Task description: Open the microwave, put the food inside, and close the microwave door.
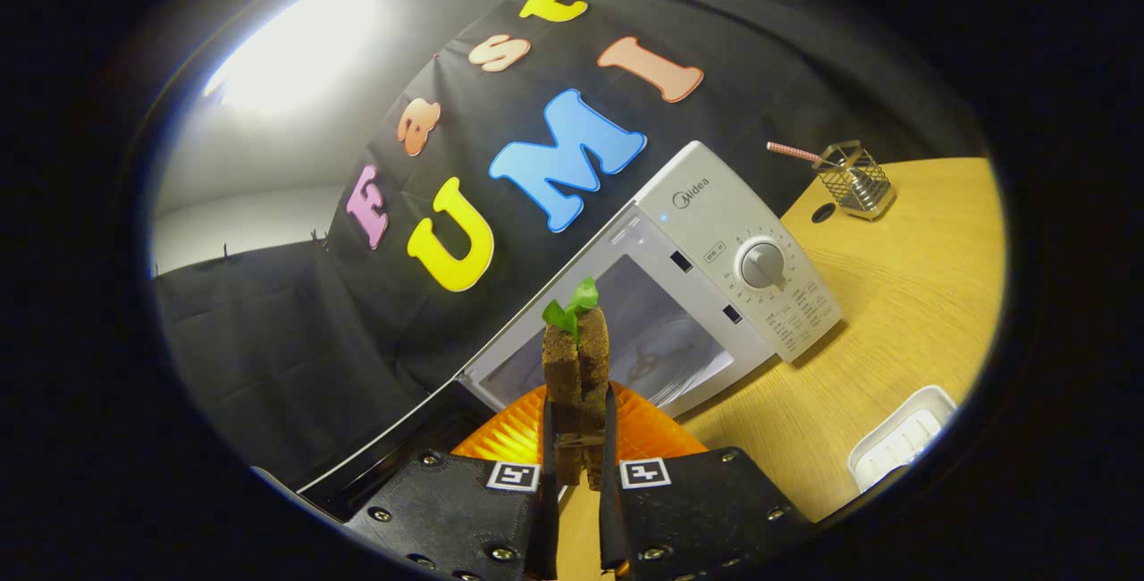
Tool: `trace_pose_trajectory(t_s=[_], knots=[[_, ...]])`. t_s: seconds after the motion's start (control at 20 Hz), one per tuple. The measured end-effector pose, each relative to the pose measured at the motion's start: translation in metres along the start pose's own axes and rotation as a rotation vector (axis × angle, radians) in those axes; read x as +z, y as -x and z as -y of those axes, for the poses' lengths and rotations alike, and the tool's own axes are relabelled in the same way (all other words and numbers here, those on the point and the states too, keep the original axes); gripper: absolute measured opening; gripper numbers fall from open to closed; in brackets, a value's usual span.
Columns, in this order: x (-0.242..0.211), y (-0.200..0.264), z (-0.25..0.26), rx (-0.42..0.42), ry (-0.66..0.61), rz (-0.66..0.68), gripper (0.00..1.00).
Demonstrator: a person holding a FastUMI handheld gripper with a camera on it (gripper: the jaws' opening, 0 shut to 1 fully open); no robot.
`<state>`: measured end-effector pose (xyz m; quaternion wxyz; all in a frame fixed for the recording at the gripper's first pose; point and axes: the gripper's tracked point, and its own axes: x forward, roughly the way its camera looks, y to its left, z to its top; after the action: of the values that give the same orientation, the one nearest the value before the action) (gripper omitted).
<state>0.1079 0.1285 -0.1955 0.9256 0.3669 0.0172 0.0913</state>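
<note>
on the far left hangs the black cloth wall (259,340) of the booth, with a pale grey wall and a bright ceiling light (295,45) above it. low down, just left of the fingers, the dark glossy inner face of the microwave's open door (393,465) lies swung out toward the camera, its thin pale edge running up to the oven's lower corner.

in the middle, the gripper (578,438) is narrowed onto the food, a brown sandwich of dark bread slices with a green leaf on top (576,357). both fingers press on its sides, and the sandwich stands up between them, rising well past the fingertips. the whole scene is tilted in this view. behind and under the sandwich sits a ribbed orange plate (643,429), showing on either side of the fingers; whether the sandwich touches it cannot be told.

beyond the sandwich is the white countertop microwave oven (697,197), its cavity open and lit grey-white, with a glass turntable (666,353) visible inside. the sandwich is outside the cavity, in front of its opening. to the right of the cavity is the control panel with one round grey dial (762,265).

the microwave stands on a light wooden table (903,295). further right, near the table's far edge, is a small wire mesh holder (855,181) with a pinkish stick (794,152) pointing out of it to the left, and a dark round hole in the tabletop just beside it. at the near right lies a white ridged rectangular tray (903,438).
</note>
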Motion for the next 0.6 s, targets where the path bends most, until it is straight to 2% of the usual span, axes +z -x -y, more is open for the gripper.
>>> trace_pose_trajectory(t_s=[0.1,0.35,0.6], knots=[[-0.002,-0.016,0.008,-0.04,-0.023,0.027,0.18],[-0.006,-0.055,0.017,-0.078,-0.167,0.056,0.18],[-0.01,-0.088,0.022,-0.138,-0.238,0.094,0.18]])
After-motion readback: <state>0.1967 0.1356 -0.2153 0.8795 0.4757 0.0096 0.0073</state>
